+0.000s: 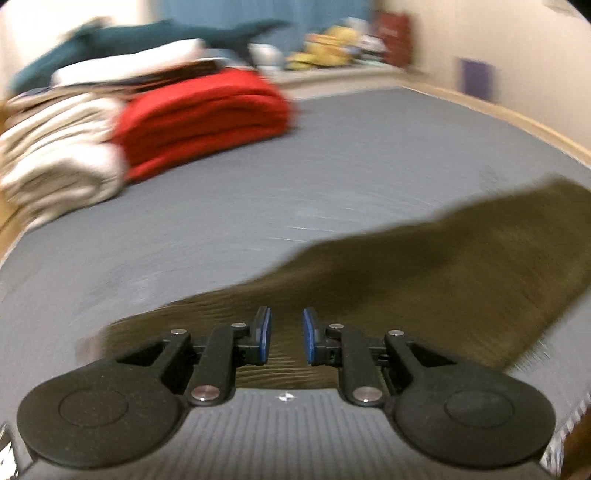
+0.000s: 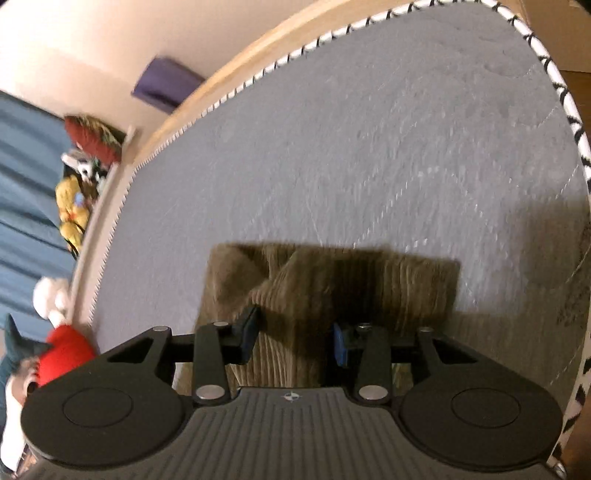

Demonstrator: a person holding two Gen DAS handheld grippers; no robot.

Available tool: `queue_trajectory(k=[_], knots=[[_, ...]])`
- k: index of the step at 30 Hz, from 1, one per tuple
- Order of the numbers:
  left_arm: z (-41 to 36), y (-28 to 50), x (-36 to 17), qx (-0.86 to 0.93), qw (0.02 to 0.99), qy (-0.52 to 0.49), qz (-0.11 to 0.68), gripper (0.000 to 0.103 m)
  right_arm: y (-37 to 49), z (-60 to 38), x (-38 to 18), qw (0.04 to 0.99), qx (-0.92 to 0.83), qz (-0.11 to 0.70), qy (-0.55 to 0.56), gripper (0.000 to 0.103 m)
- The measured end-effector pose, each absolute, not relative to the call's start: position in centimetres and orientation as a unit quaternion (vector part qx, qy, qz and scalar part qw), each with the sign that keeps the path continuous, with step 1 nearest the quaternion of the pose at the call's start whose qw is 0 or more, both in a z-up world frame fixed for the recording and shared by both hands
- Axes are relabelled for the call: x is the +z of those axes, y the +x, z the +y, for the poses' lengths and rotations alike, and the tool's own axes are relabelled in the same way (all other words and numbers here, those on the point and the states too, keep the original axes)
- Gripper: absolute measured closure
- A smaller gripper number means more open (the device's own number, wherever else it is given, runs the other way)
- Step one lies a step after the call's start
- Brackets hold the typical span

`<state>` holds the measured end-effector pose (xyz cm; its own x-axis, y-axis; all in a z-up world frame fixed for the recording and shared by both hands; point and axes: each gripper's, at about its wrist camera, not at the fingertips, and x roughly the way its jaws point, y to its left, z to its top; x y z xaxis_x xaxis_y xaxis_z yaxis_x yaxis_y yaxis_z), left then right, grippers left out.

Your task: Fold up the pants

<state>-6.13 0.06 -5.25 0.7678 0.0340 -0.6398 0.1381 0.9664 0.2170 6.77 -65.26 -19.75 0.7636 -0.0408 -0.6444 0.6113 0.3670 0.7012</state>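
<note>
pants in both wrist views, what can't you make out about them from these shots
- Left wrist view: the olive corduroy pants are smeared by motion blur, so folds and seams are unreadable; the right frame edge cuts off their far end.
- Right wrist view: the pants pass under the right gripper, whose body hides their near part.
- Both views: waistband or leg end cannot be told.
- Left gripper: whether its fingers touch the cloth is unclear.

A grey mattress [image 1: 332, 155] in a wooden frame [image 1: 517, 122] meets cream walls [image 1: 480, 33]; blue curtains [image 1: 229, 11] hang at the far end.
</note>
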Motion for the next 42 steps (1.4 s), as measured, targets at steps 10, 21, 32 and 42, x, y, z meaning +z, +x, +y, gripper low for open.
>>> queue_trajectory(k=[10,21,32,42], knots=[[-6.4,-4.5,-10.9,-0.160,0.897,0.204,0.358,0.081,2.8,-61.3,-15.4,0.881,-0.248,0.219,0.339,0.091],[-5.2,-2.6,-12.3,-0.212,0.878,0.105,0.416,0.079,2.9,-65.3,-20.2,0.800,-0.325,0.312,0.396,0.052],[-5.9,-2.3,-13.0,-0.212,0.863,0.104,0.447,0.077,5.3,-64.1,-20.6,0.838,-0.271,0.345,0.325,0.046],[-6.0,-3.4,-11.6,-0.201,0.878,0.112,0.419,0.076,4.0,-63.8,-20.6,0.851,-0.257,0.293,0.352,0.083]])
